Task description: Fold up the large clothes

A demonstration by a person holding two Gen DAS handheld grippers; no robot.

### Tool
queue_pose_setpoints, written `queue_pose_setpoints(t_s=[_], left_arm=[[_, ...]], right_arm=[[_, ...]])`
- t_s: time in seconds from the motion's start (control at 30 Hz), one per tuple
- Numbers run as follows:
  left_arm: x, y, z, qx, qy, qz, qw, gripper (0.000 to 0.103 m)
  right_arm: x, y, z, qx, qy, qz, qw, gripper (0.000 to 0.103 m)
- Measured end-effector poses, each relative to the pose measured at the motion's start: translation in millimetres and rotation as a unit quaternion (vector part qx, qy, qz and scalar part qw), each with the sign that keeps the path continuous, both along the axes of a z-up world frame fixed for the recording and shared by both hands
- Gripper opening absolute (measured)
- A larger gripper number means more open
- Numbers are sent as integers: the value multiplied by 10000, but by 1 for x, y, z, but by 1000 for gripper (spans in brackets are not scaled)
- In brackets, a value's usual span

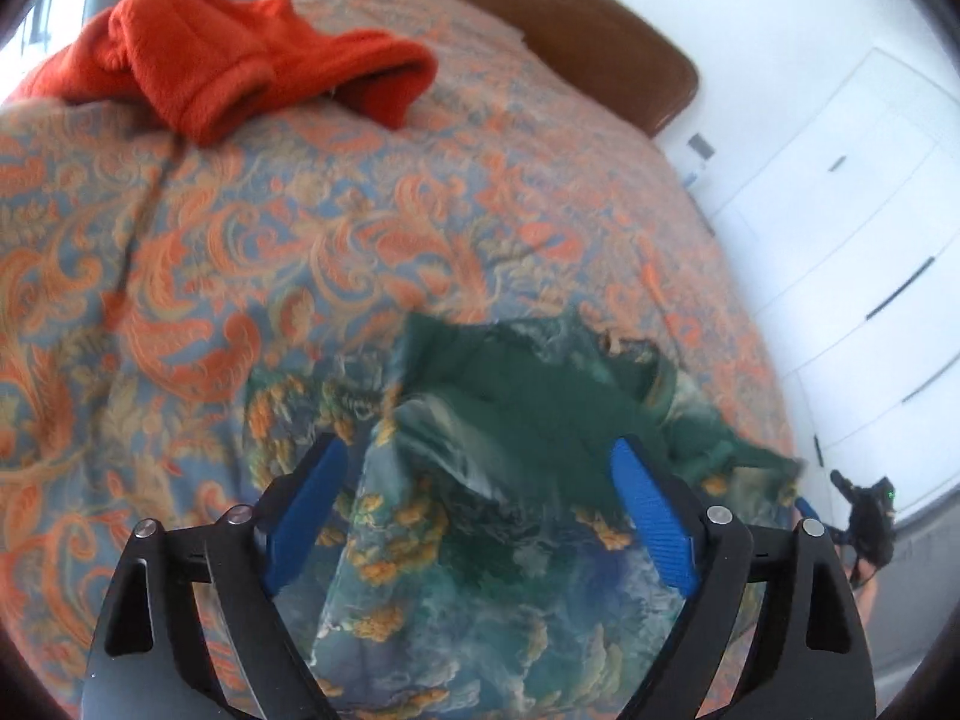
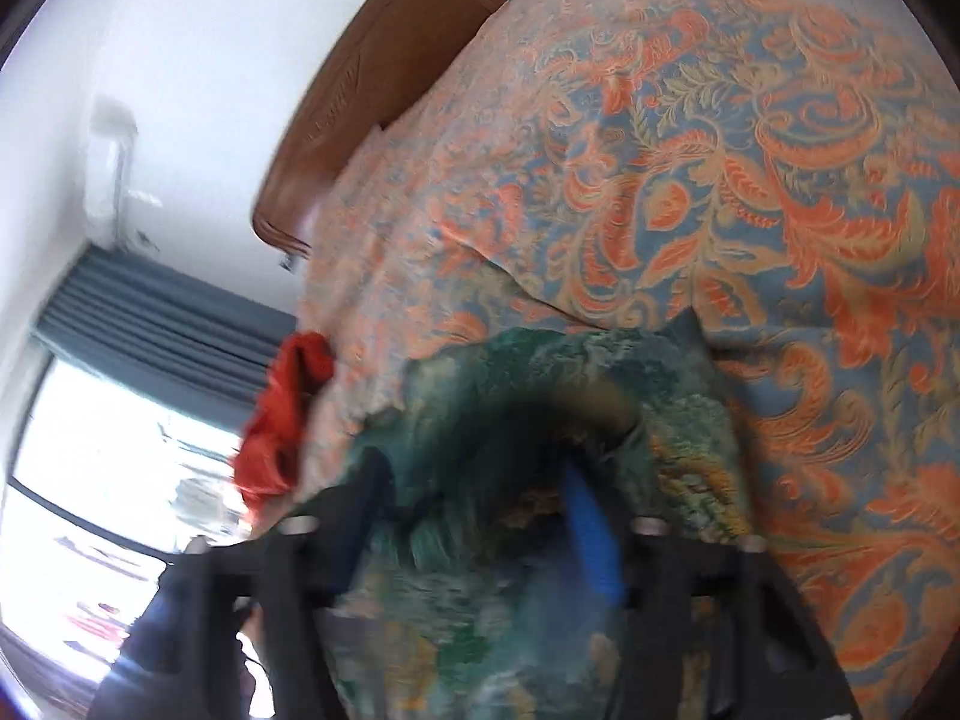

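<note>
Lying under both grippers' wide jaws, green printed garment (image 1: 528, 420) shows no readable writing.

I see the garment (image 1: 528, 420) lying on the bed (image 1: 300, 252) before my claws, a sweater (image 1: 228, 66) farther back, the headboard (image 1: 576, 30) behind.

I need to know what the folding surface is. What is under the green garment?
The green garment lies on the bedspread. The part beneath it is covered, so nothing else can be seen there.
</note>
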State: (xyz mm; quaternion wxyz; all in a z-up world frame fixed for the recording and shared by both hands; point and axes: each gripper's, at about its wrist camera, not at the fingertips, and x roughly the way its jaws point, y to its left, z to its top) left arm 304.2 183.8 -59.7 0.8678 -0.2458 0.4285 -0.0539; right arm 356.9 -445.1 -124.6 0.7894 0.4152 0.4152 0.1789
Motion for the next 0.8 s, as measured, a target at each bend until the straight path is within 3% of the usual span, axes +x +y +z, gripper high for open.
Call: queue_pose_setpoints(t_s=[0.07, 0.13, 0.23, 0.3, 0.43, 0.53, 0.6, 0.67, 0.73, 0.8], left_arm=[[-5, 4, 6, 149, -78, -160, 9997, 92], [-8, 0, 4, 511, -71, -440, 9977, 92], [-6, -15, -13, 938, 185, -935, 9910, 93], [2, -31, -33, 1345, 400, -1125, 9837, 93], [22, -53, -51, 1869, 433, -1032, 9760, 87], [38, -61, -58, 1842, 452, -845, 9782, 67], [41, -61, -62, 1875, 536, -702, 9783, 11], [36, -57, -60, 1927, 467, -545, 9786, 10], [26, -55, -49, 2049, 286, -401, 9775, 9], [16, -53, -33, 2120, 77, -277, 9769, 8]], right_arm=[[-2, -7, 7, 205, -29, -37, 9998, 76], [-2, -11, 18, 19, -158, -11, 9999, 76], [-5, -3, 35, -1331, -330, 19, 9906, 76], [-5, 17, 32, -2270, -359, 423, 9723, 76], [3, 50, 12, -3031, -143, 953, 9481, 76], [11, 66, -3, -3362, 19, 830, 9381, 75], [14, 70, -8, -3362, 28, 643, 9396, 53], [13, 76, -7, -3620, 18, 557, 9305, 23], [7, 85, 1, -4009, -170, 488, 9147, 17], [-7, 99, 17, -4564, -550, 412, 8871, 14]])
